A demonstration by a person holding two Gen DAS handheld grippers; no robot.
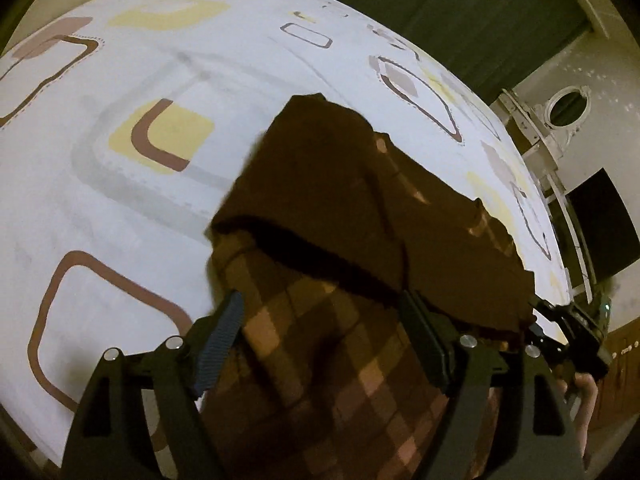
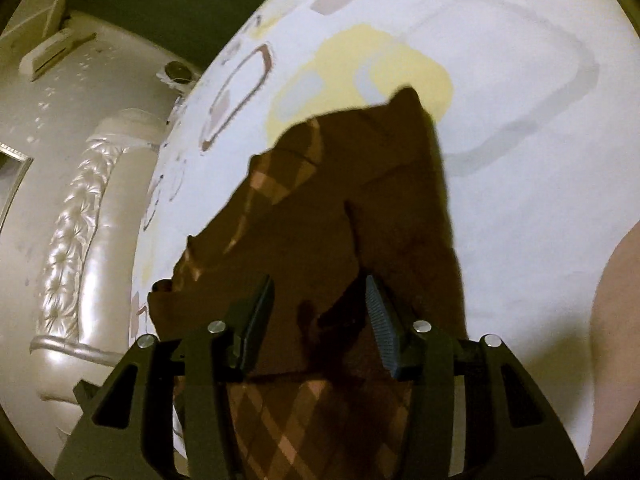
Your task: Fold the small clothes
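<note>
**patchwork_pete:** While everything's a bit dim and yellowish, the main thing is easy to spot: a brown plaid garment (image 1: 340, 280) lies on a white bedsheet (image 1: 100, 208) printed with brown and yellow rounded squares. From the left wrist view it fills the lower middle of the frame, with a plain dark brown layer folded over the checked part, running up toward the centre.

**seam_ripper:** What about the left gripper (image 1: 320, 344)?

**patchwork_pete:** Fingers spread wide, one either side of the checked cloth at the bottom of the frame. The fabric sits between them, but the pads don't look pressed on it.

**seam_ripper:** And the other one?

**patchwork_pete:** The right gripper (image 2: 320, 316) stands at the lower middle of its own view, fingers at a narrower gap, over the dark folded layer of the same garment (image 2: 360, 208). Cloth lies between and under the fingers, and I see a gap on both sides, so no squeeze that I can make out. You can also catch that gripper at the right edge of the left wrist view, by the garment's edge, with a bit of a hand (image 1: 584, 400) behind it.

**seam_ripper:** Anything else around?

**patchwork_pete:** A pearly tufted headboard (image 2: 80, 220) on the left side of the right wrist view, plus a dark green wall (image 1: 460, 12) at the upper right of the left one.
</note>
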